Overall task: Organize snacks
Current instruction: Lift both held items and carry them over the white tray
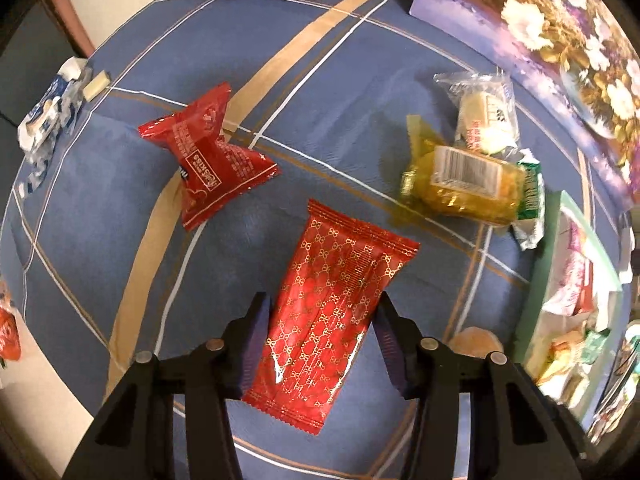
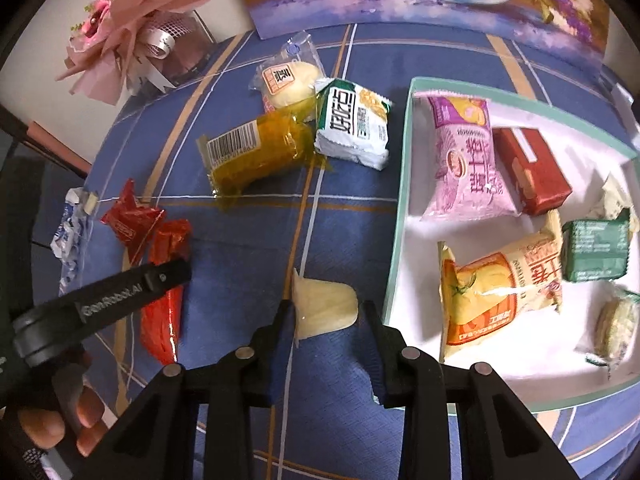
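Note:
My left gripper points down at the blue checked cloth and is shut on a red packet with a gold pattern, its pads against the packet's long sides. The right wrist view shows the same red packet behind the left gripper's black finger. My right gripper is shut on a small pale yellow snack just left of the teal-rimmed white box. The box holds several snacks, among them a pink packet and an orange one.
Loose on the cloth lie a twisted red packet, a yellow roll with a barcode, a green-and-white packet and a clear-wrapped bun. A blue-white wrapper lies at the left table edge. A flower painting and a pink bouquet stand behind.

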`<state>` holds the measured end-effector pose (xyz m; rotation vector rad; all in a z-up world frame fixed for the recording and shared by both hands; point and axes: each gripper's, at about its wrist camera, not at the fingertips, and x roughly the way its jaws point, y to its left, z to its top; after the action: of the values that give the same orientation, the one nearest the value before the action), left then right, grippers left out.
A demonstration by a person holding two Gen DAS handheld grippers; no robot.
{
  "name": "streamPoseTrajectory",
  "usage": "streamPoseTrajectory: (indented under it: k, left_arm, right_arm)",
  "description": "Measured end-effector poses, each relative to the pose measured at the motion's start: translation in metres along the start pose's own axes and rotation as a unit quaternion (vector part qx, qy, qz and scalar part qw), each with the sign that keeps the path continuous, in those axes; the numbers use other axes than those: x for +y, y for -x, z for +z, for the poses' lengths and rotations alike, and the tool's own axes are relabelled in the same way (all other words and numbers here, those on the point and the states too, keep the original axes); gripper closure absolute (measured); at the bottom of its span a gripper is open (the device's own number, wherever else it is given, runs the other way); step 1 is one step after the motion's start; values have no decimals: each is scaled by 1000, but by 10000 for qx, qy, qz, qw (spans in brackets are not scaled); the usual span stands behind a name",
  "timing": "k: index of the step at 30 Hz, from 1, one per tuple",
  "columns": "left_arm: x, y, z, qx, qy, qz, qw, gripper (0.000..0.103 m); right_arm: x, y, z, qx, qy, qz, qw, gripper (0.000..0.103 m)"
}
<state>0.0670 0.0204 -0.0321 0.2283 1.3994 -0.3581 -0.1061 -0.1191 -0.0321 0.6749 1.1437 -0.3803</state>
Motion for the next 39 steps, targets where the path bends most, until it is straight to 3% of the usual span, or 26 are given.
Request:
streamPoseTrajectory:
  k: [13,23,31,36,39]
  left_arm:
    - [21,-8,-26,199,824,-370,9957,50]
    - [36,-48,-25,616,913,-332,9934,50]
    - [35,-53,-14,611,915,-424,9930,50]
    - [32,-53,-13,681,832,-421,9933,50]
    - [33,-57,-11,683,821,-415,9934,50]
  right_arm:
    - [12,-17,5,33,219,-93,9997,64]
    - [23,-28,26,15,287,-160,9995,49]
    - [47,-44,30,155,620,-426,9970,49]
    - [58,-56,30,414,601,-107,9973,49]
    - [64,-60,31,402,657,-226,9968,49]
